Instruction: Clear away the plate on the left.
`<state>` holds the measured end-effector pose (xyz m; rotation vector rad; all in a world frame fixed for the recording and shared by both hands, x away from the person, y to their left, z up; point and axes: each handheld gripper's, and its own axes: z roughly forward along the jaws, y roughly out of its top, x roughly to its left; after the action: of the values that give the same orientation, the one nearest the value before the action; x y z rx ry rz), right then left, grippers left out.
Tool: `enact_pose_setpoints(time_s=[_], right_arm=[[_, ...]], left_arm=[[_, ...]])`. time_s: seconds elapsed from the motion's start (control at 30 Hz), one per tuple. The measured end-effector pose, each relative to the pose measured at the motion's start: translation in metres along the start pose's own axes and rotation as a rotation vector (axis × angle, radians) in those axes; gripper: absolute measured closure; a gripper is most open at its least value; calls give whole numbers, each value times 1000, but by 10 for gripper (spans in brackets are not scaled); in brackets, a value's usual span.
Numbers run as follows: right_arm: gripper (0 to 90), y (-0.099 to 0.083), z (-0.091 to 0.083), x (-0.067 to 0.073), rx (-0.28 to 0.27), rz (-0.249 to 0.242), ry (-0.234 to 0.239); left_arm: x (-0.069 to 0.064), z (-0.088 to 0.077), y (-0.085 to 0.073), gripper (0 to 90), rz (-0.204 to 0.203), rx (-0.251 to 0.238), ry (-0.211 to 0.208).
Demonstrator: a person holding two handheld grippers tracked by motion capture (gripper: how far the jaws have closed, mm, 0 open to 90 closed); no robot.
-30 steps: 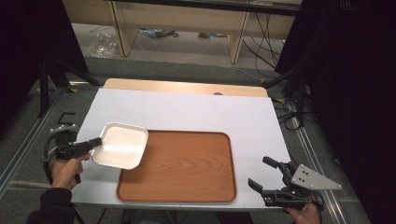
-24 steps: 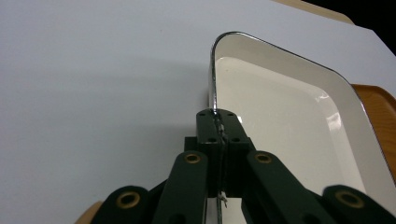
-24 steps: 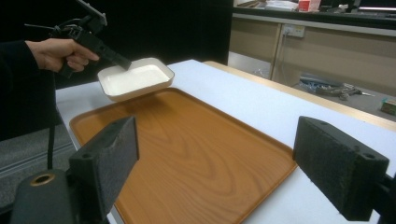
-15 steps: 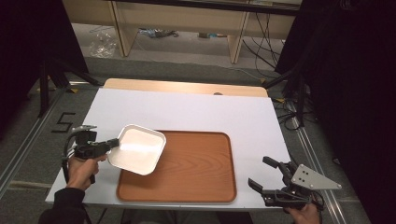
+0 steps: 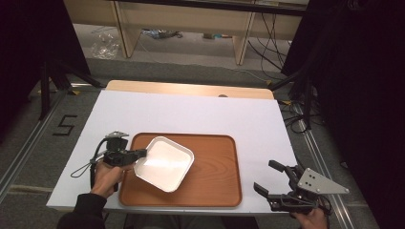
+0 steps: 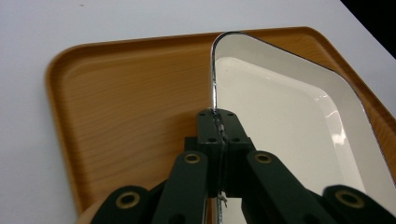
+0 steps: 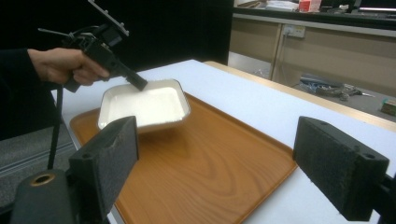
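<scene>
A white-covered surface (image 5: pixel 191 112) carries a wooden tray (image 5: pixel 210 176), and a white square dish (image 5: pixel 165 162) hangs tilted over the tray's left half. The left gripper (image 5: pixel 138 153), at the tray's left edge, has its jaws clamped together on the dish's rim, the dish extending beyond them over the tray. The right gripper (image 5: pixel 274 183) sits off the tray's right near corner, jaws wide apart and holding nothing.

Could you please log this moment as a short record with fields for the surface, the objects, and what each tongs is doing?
surface: white table
tray: wooden tray, flat on the table
dish: white square dish, over the tray's left part, tilted
left tongs: shut on the dish's rim
right tongs: open, holding nothing, near the table's front right corner
dish contents: none visible
</scene>
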<state>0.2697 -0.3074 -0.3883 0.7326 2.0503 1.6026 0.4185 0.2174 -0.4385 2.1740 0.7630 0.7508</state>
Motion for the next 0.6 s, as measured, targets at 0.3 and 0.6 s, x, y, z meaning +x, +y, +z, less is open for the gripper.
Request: enact_pose_setpoints(time_s=[0.3, 0.6], right_arm=[[154, 0, 0, 0, 6, -3, -1], [154, 0, 1, 0, 9, -4, 1]], left_arm=[[-22, 19, 8, 884, -11, 44, -65], [-34, 30, 11, 882, -3, 97, -85]])
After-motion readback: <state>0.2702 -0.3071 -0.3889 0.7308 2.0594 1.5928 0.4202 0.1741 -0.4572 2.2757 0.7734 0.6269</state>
